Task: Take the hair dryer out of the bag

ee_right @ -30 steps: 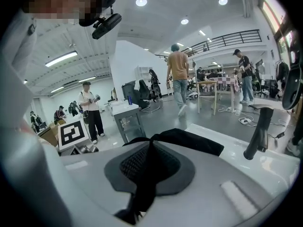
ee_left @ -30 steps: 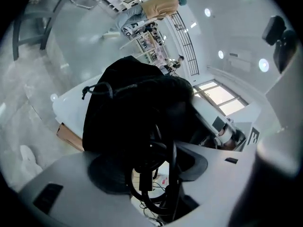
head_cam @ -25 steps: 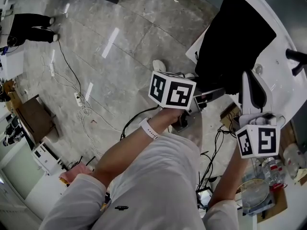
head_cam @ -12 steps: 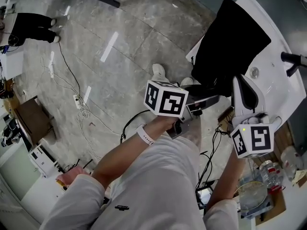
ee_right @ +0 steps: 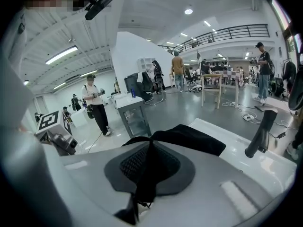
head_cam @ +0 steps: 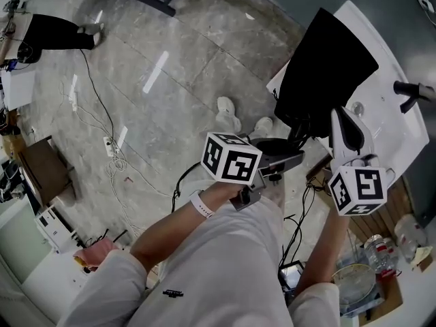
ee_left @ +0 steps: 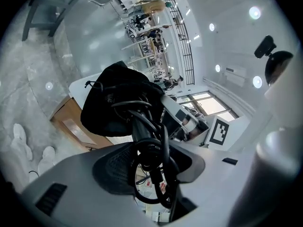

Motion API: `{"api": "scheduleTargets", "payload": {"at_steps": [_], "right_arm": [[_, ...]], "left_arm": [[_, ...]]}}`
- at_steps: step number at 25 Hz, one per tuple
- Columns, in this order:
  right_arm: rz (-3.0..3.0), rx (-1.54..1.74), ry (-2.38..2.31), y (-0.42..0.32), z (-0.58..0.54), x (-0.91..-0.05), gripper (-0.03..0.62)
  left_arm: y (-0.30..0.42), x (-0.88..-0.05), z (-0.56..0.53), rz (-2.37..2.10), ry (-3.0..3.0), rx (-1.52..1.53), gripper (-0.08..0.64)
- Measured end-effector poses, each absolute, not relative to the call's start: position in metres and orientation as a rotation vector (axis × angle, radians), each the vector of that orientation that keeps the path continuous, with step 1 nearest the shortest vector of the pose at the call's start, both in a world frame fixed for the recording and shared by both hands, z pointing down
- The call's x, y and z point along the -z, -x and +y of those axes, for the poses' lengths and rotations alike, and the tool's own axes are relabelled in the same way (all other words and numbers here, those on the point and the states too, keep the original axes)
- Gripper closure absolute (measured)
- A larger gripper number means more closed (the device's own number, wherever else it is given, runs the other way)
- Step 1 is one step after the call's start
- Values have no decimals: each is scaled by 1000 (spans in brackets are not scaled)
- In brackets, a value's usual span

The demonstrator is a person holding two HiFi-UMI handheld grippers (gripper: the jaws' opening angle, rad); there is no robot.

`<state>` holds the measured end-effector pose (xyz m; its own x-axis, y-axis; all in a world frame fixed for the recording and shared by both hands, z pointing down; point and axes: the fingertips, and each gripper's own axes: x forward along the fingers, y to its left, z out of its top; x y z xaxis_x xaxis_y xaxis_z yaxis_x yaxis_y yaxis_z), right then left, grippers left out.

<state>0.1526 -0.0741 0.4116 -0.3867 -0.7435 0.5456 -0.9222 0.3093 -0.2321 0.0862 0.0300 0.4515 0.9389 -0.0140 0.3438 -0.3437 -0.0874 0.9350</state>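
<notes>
Now, the white table is the largest thing in view. A black bag lies on it and droops over its near edge. Just off that edge the hair dryer shows only a black handle wound with cord, poking from the bag's mouth. Its body is hidden inside.

The left forearm, with a white band at the wrist, stretches out from the body toward the table's near edge. It holds the left gripper short of that edge. Its jaws have just been closing and are partly apart, clamped on the corded handle between the pads.

The right forearm reaches up beside it to the table's edge. The right gripper has its jaws almost together, pinching a fold of the bag's fabric.
</notes>
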Motion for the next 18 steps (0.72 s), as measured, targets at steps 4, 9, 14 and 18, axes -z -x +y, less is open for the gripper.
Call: {"api": "scheduleTargets", "payload": {"at_steps": [4,9,14,18], "right_arm": [[-2256,-765,-1507,-151,-72,-409,561],[-2266,-797,-1527,-154,-67,-403,561],[-2264,-807,-1534,-159,-69,-397,561],[-2256,-822,-1510,-163,-72,-396,561]], "left_arm": [[-77,-440,40,-278,-1698,-315,365],[-68,-425,60,-259,-1741,-365,365],[-59,-412,81,-231,-1784,-420,365],[-53,-399,97,-183,-1812,-446,366]]}}
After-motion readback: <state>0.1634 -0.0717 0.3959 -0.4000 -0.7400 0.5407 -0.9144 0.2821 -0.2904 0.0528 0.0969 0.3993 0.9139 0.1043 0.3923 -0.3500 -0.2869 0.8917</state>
